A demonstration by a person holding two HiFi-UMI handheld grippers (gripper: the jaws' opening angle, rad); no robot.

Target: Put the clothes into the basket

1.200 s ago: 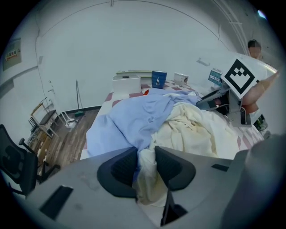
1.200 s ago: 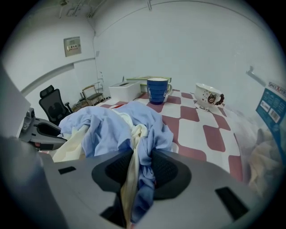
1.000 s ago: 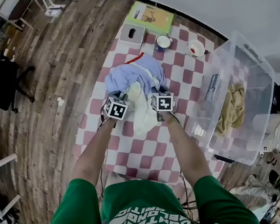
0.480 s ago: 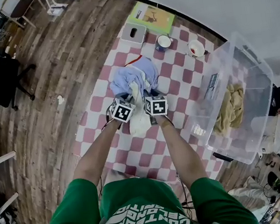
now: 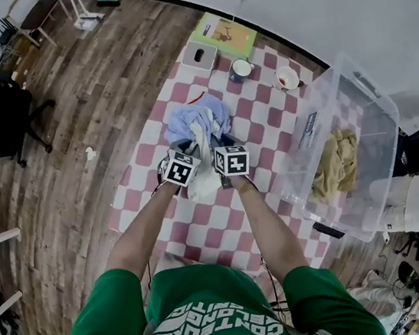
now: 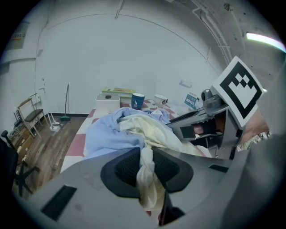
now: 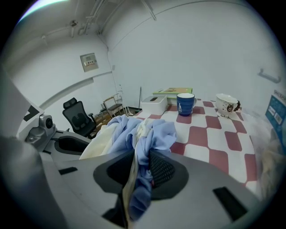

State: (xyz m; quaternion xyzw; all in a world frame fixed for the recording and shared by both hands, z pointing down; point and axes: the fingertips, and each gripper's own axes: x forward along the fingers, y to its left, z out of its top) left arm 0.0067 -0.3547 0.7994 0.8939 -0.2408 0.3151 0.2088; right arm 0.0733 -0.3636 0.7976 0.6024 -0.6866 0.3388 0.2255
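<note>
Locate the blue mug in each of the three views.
Head view: blue mug top centre, at the checkered table's far end.
Left gripper view: mug at centre, beyond the clothes.
Right gripper view: mug right of centre, behind the clothes.
Shared landmark: the white cup immediately to its right.

Overhead view. A table with a red-and-white checked cloth (image 5: pixel 203 229) stands on a wooden floor (image 5: pixel 90 141). Near the middle of the table, the left gripper (image 5: pixel 185 150) and the right gripper (image 5: pixel 221 143) sit side by side at a bundle of clothes (image 5: pixel 196 118), blue with a cream piece trailing toward the near edge. A box (image 5: pixel 200 54), a book (image 5: pixel 223 32), a mug (image 5: pixel 241 68) and a cup (image 5: pixel 287 78) line the far edge. At the right edge, a clear basket (image 5: pixel 369 94) holds a tan cloth (image 5: pixel 337 164).
</note>
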